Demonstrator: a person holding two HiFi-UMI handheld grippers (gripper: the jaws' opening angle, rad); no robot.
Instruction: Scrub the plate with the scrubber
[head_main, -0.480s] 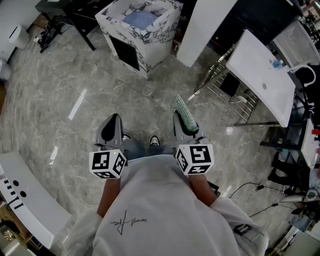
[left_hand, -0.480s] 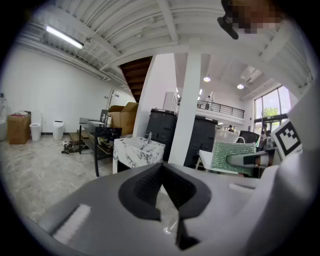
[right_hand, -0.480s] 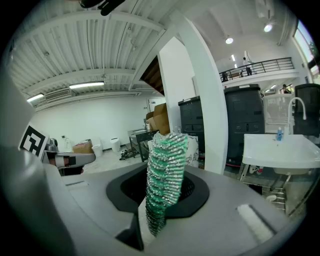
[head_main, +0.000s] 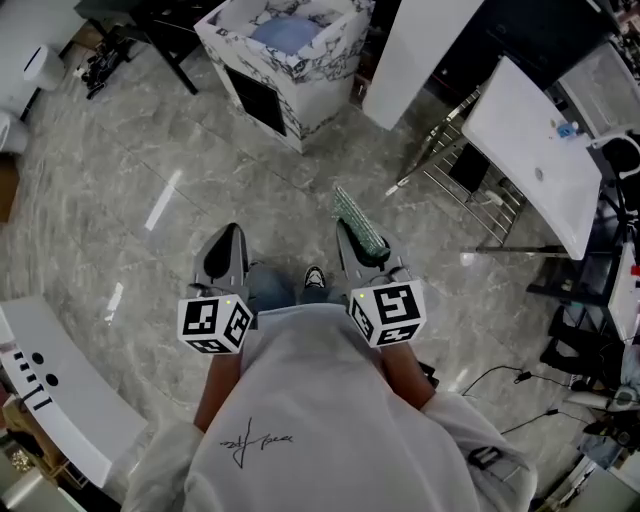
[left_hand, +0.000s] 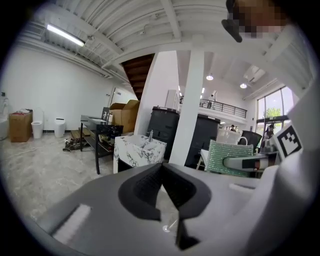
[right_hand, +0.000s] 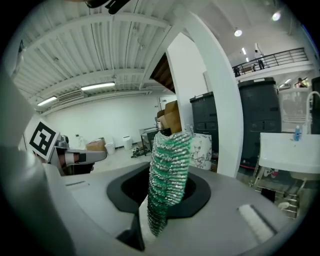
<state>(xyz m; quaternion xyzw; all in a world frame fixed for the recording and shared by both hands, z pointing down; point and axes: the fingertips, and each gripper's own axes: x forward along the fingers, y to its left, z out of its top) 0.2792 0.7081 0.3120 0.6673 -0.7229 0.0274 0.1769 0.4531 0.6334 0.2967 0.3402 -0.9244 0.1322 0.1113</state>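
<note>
While the left gripper (head_main: 228, 240) is closed empty, the right gripper (head_main: 352, 243) clamps the scrubber (head_main: 357, 219) lengthwise forward.

I count two grippers, the left gripper (head_main: 227, 238) and the right gripper (head_main: 348, 232). I count two marker cubes, the left cube (head_main: 215, 323) and the right cube (head_main: 388, 315). There is one green scrubber (head_main: 352, 210), one marble sink box (head_main: 318, 92) and one white counter (head_main: 525, 140).

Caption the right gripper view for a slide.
Right gripper clamps a green, glittery scrubber that stands upright between its jaws.
</note>
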